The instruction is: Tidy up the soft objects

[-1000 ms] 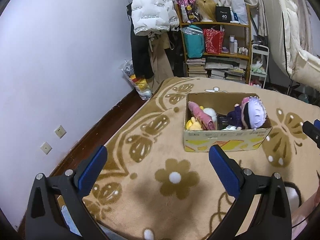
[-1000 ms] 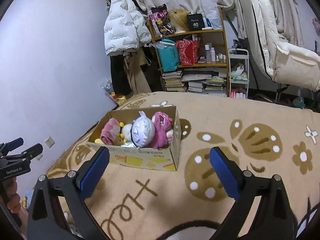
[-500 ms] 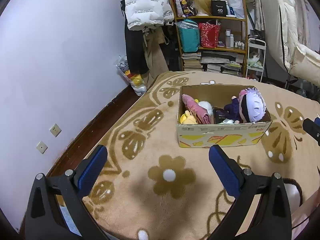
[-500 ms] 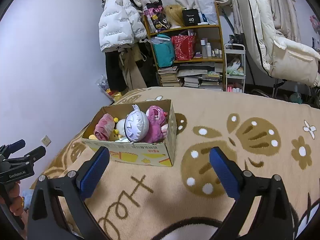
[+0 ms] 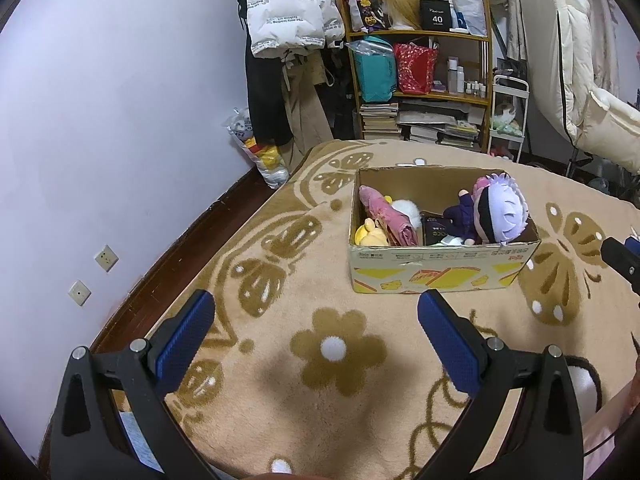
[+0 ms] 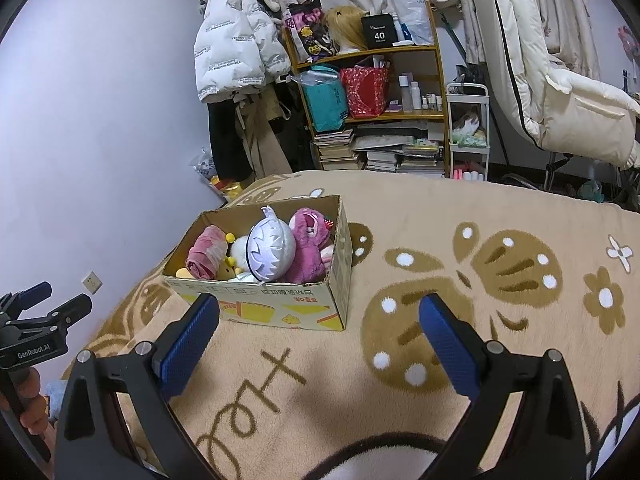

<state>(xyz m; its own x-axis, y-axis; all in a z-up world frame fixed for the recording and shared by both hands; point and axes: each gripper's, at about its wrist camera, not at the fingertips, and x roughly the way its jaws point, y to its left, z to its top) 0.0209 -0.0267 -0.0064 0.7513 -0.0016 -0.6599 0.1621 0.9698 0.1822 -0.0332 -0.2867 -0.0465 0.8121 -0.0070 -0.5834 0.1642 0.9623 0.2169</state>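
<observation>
A cardboard box (image 5: 440, 272) (image 6: 264, 306) sits on the beige patterned blanket (image 5: 320, 360). Inside lie a lavender-haired doll (image 5: 500, 214) (image 6: 271, 250), a pink plush bear (image 6: 310, 248), a rolled pink cloth (image 5: 384, 216) (image 6: 204, 254) and yellow and white plush toys (image 5: 372, 236). My left gripper (image 5: 316, 320) hovers open and empty in front of the box. My right gripper (image 6: 318, 322) is open and empty too, near the box's front right corner. The left gripper (image 6: 36, 320) also shows at the right wrist view's left edge, held by a hand.
A wooden shelf (image 5: 420, 80) packed with bags, books and bottles stands behind the bed. A white puffer jacket (image 5: 292, 8) hangs at its left. A white quilt (image 6: 560, 80) drapes at the right. The lilac wall (image 5: 100, 120) and dark floor border the bed's left side.
Both views have drawn back and up slightly, so the box sits lower and a bit farther. Both grippers stay open and empty; the box contents have not moved.
</observation>
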